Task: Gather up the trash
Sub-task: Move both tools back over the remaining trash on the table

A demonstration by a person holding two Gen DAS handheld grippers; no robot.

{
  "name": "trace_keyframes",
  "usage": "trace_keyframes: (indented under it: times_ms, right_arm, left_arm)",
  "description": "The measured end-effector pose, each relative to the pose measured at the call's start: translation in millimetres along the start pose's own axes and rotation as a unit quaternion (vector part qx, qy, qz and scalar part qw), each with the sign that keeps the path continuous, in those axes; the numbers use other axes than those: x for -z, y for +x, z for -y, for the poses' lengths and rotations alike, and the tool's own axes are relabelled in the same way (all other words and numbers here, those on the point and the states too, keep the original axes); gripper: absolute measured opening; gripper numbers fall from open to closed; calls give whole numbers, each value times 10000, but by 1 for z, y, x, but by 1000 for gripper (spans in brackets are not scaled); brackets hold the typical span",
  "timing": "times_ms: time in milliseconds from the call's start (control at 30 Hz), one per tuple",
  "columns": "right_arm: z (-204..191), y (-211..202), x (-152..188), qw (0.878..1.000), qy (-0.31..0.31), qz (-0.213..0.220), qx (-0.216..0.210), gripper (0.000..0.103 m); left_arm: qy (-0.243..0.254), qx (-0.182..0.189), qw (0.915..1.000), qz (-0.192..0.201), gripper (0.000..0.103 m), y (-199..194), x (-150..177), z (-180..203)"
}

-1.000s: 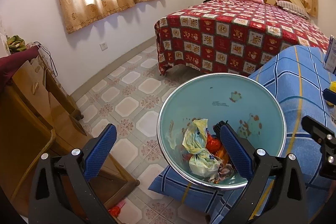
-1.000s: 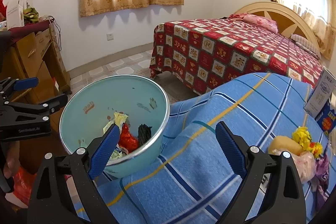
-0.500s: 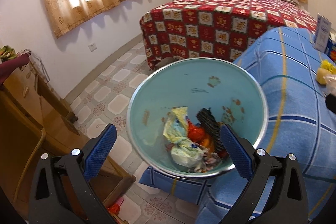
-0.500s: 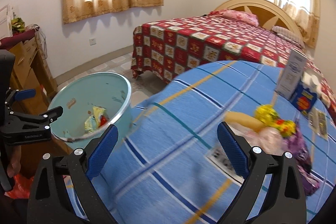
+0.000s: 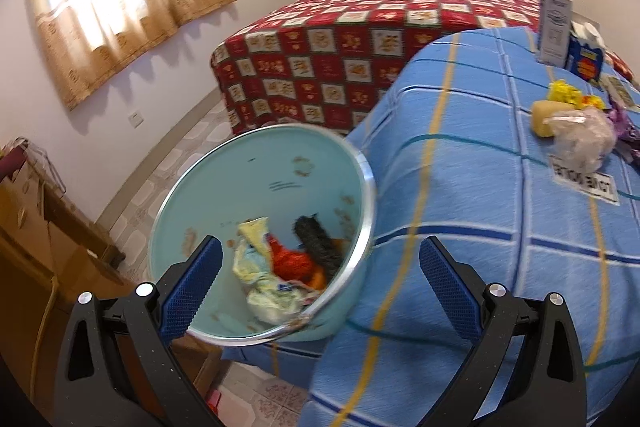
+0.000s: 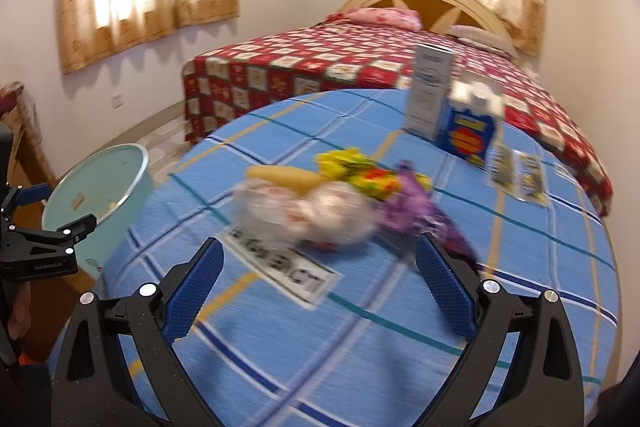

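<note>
1. Left hand-held gripper is spread wide with nothing between its blue pads; the pale blue bin sits right in front of it, tilted, at the left edge of the desk with the blue plaid cloth.
2. The bin already holds crumpled wrappers, something red and a dark brush-looking thing.
3. Right hand-held gripper is also wide open and holding nothing, hanging over the near part of the desk.
4. Just past it sits the trash pile: a crinkly clear plastic bag, a yellow sponge-like lump, yellow-and-purple wrappers and a printed paper label. It's blurry, so details are fuzzy.
5. Farther back on the desk, a white carton and a blue box stand upright, side by side.
</note>
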State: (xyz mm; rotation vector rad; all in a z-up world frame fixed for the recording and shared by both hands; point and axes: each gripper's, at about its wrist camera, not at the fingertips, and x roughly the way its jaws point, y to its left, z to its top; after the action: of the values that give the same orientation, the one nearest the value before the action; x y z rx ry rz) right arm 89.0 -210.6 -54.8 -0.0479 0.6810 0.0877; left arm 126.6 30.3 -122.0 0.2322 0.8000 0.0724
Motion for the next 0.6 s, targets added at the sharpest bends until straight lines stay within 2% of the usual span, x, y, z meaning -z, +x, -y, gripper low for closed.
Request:
trace_keyframes:
  times_ms: [400, 600]
  right_arm:
    - [83, -13, 25, 9944, 607, -151, 852, 95]
    - [109, -4, 28, 9918, 813, -359, 914, 95]
  left_arm:
    - [146, 362, 9992, 81, 97, -4, -19, 59]
    - [102, 460, 9989, -30, 97, 6, -30, 72]
